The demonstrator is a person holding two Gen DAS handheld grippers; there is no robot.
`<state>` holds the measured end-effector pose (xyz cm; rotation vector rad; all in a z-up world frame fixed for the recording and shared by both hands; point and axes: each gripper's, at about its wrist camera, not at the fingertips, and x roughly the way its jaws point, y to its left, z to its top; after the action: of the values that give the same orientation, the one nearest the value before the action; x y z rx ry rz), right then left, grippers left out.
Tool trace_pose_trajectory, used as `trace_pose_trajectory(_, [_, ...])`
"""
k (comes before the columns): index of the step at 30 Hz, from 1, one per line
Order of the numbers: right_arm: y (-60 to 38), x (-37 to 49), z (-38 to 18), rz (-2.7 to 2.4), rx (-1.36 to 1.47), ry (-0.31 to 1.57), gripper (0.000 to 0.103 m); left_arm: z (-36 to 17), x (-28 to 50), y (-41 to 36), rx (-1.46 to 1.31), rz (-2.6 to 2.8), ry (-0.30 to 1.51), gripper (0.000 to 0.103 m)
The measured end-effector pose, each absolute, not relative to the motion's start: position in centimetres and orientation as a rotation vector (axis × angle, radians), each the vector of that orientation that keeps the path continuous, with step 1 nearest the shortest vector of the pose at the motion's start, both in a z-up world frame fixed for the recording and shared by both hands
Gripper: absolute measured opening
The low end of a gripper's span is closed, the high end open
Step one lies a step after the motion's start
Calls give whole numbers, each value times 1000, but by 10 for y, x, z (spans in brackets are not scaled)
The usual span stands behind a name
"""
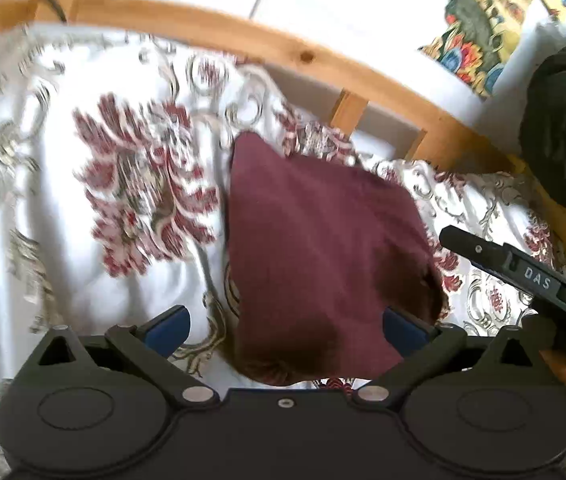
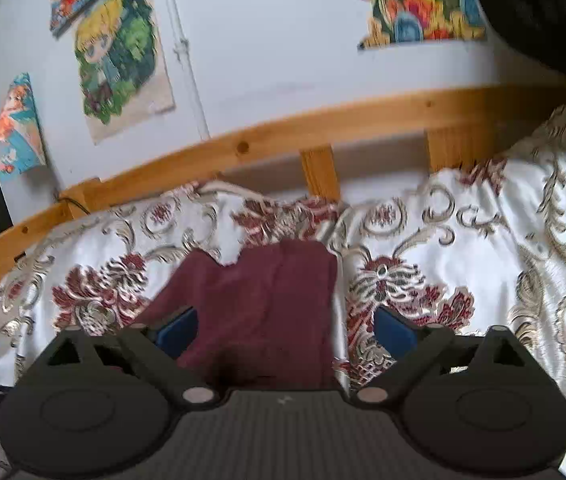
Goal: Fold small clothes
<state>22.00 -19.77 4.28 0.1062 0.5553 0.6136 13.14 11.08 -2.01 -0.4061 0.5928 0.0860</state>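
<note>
A small maroon garment [image 1: 315, 248] lies folded on a white bedspread with red and gold flowers [image 1: 83, 200]. In the left wrist view my left gripper [image 1: 287, 330] is open, its blue pads wide apart on either side of the garment's near end without pressing it. The other gripper's black finger [image 1: 503, 264] reaches in from the right. In the right wrist view the same maroon garment [image 2: 267, 300] lies flat ahead, and my right gripper [image 2: 285, 332] is open, one blue pad over the cloth's left part and the other over the bedspread [image 2: 463, 240].
A wooden bed rail [image 1: 243, 40] runs along the far side of the bed, also in the right wrist view as the rail [image 2: 323, 124]. Behind it a white wall carries colourful pictures [image 2: 119, 52]. A dark cloth heap [image 1: 563, 120] sits at the right.
</note>
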Motion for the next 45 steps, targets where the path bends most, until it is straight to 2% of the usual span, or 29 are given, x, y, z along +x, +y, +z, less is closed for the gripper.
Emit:
trace_pose_trajectory(11, [-221, 135, 102, 635, 67, 390, 103, 29, 68, 92, -261, 125, 482, 102])
trace_pose_trajectory(19, [-243, 72, 123, 619, 59, 333, 103, 41, 24, 77, -249, 140, 440, 102])
trace_pose_trajectory(29, [-267, 33, 109, 591, 66, 367, 103, 30, -4, 53, -177, 136, 420, 102])
trace_pose_trajectory(45, [-265, 36, 90, 582, 47, 417, 103, 11, -4, 54, -175, 142, 464, 102])
